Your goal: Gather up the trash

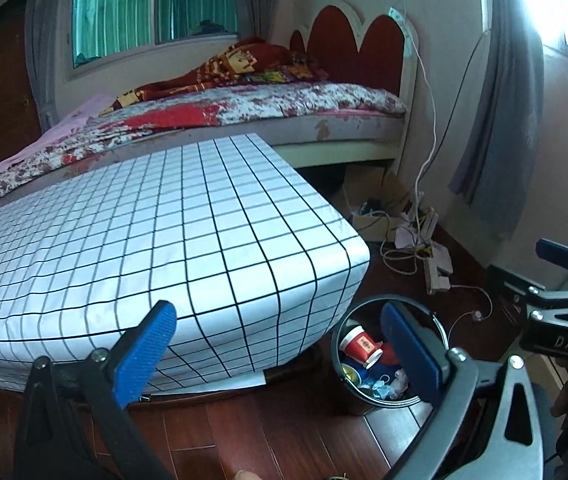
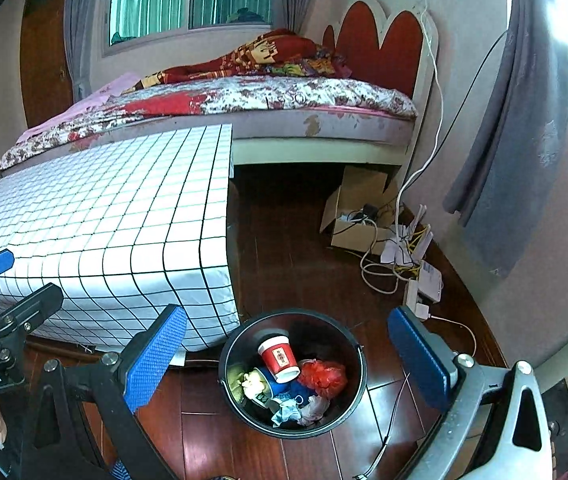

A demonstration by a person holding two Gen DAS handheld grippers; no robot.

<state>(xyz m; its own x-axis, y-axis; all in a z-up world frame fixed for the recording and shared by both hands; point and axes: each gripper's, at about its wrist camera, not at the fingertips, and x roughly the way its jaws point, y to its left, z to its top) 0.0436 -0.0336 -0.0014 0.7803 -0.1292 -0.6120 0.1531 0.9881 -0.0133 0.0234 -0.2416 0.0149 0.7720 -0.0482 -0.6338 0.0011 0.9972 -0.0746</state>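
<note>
A black round trash bin (image 2: pixel 358 364) stands on the wooden floor by the corner of a grid-patterned table. Inside lie a red paper cup (image 2: pixel 279 357), a blue cup (image 2: pixel 271 384), a red plastic bag (image 2: pixel 324 378), a face mask and crumpled paper. My right gripper (image 2: pixel 290 360) is open and empty, hovering above the bin. My left gripper (image 1: pixel 279 354) is open and empty, over the table's near corner; its right finger (image 1: pixel 412 350) overlaps the bin (image 1: pixel 338 344). The red cup (image 1: pixel 360 346) shows there too.
The table with white grid cloth (image 2: pixel 115 220) fills the left. A bed (image 2: pixel 243 96) stands behind it. A cardboard box (image 2: pixel 354 216), tangled cables and a white power strip (image 2: pixel 424 284) lie on the floor near the wall. A grey curtain (image 2: pixel 516 152) hangs at right.
</note>
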